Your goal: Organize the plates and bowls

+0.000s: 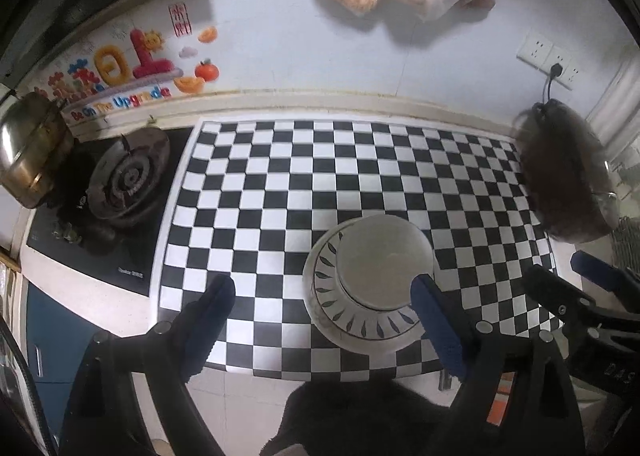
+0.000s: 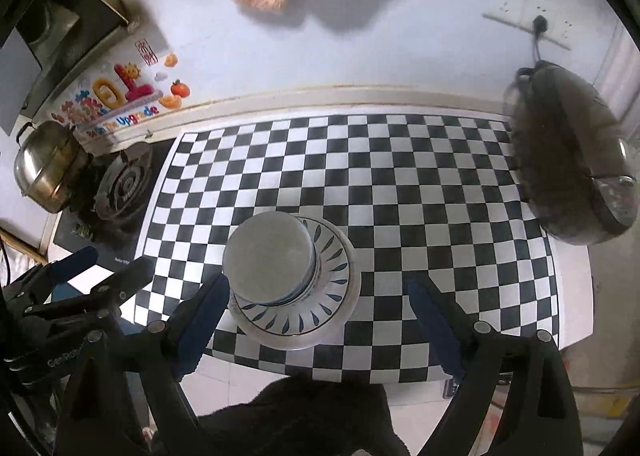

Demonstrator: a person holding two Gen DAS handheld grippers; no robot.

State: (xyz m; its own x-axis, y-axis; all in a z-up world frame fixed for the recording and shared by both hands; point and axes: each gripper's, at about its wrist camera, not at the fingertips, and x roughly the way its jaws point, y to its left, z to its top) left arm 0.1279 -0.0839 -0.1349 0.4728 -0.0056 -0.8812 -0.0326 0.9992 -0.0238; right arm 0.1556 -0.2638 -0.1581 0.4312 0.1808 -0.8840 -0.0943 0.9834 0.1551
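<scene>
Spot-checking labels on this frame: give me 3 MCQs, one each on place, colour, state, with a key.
1. Where does the stack of dishes stand?
A. on the stove burner
B. on the checkered mat
C. inside the steel pot

2. What colour are the leaf marks on the patterned plate?
A. red
B. yellow
C. dark blue

3. How are the two grippers set?
A. both open, holding nothing
B. left shut on the plate
C. right shut on the bowl

Key: B, the stack sits on the checkered mat, near its front edge. C, dark blue leaves ring the plate's rim. A, the left gripper and right gripper both have their fingers spread apart, clamping nothing.
</scene>
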